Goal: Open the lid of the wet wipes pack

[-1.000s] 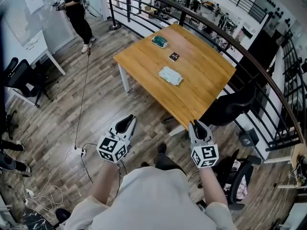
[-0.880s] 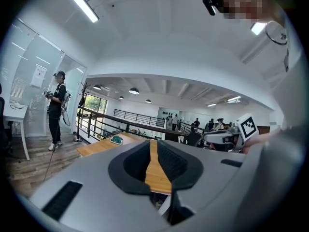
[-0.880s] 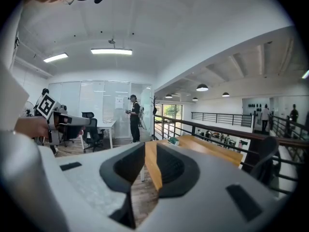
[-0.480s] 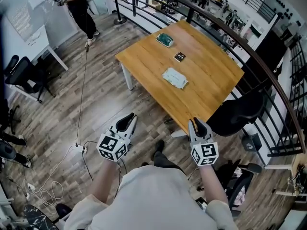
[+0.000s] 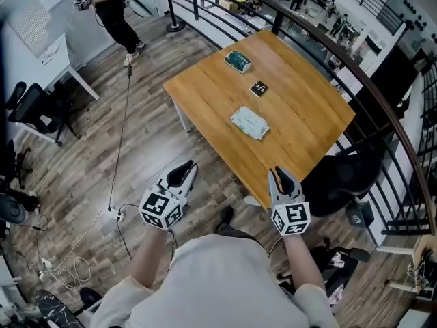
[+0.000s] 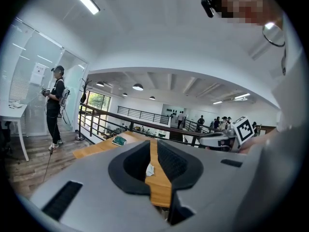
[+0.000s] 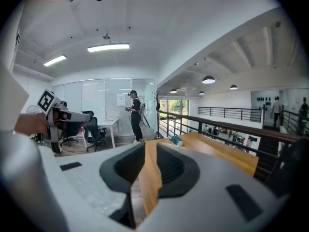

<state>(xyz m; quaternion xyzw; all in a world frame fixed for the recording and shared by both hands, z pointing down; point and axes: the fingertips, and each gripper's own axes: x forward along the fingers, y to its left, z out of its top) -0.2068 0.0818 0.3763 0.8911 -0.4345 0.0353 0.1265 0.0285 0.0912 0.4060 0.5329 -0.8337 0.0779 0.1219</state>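
The wet wipes pack [image 5: 250, 123], pale green and white, lies flat near the middle of the wooden table [image 5: 304, 118]. In the left gripper view a bit of it shows through the jaw gap as a white patch [image 6: 150, 169]. Both grippers hang in the air short of the table's near edge, well away from the pack. My left gripper [image 5: 181, 173] [image 6: 150, 146] is over the floor, its jaws a narrow slit apart with nothing between them. My right gripper [image 5: 280, 178] [image 7: 150, 149] is beside the table's near corner, also narrowly open and empty.
On the table's far part lie a green packet [image 5: 237, 61] [image 7: 175, 140] and a small black marker square [image 5: 258, 88]. A black railing [image 5: 355, 74] curves behind the table. A black office chair [image 5: 341, 173] stands at its right. A person [image 5: 113, 9] stands far left, and cables [image 5: 119, 214] lie on the floor.
The table has drawn nearer in the head view as the person walks toward it. Both grippers keep their places in the view, jaws unchanged.
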